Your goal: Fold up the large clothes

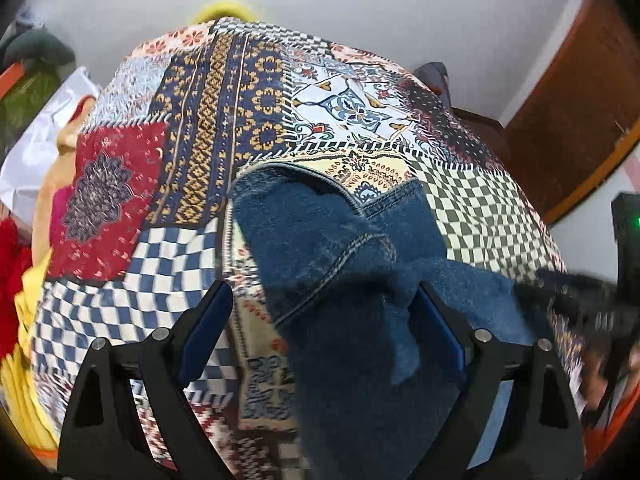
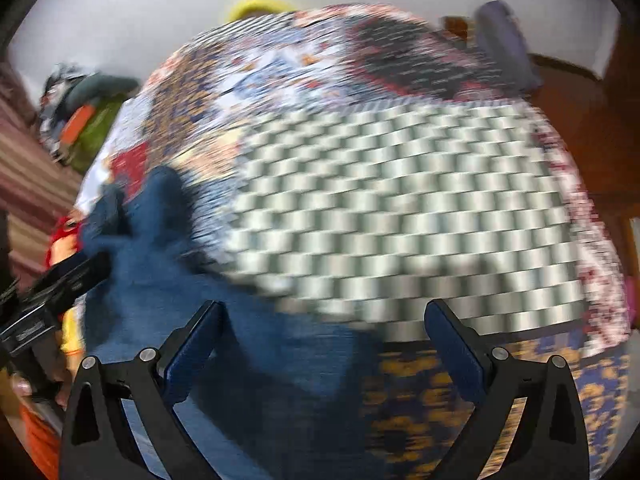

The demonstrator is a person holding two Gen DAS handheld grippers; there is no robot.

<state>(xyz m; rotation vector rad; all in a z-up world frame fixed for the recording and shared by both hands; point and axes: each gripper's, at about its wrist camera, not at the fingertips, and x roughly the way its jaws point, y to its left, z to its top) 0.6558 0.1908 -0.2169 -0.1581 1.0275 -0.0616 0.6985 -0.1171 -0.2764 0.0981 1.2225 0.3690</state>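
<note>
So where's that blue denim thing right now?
The denim garment lies crumpled on the patchwork bedspread, low in the left wrist view between the open left gripper fingers; in the right wrist view it sits lower left.

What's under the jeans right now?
The jeans lie on a patchwork bedspread, whose checkered and floral patches show all around them. Whatever sits beneath the bedspread, or directly under the denim, is covered.

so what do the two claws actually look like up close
Both match. The left claw has two black plastic fingers with triangular cut-outs and round silver pins, each lined with a dark blue pad. The right claw is built the same: black fingers, silver pins, blue pads. No cables or sleeves are clearly visible.
</note>
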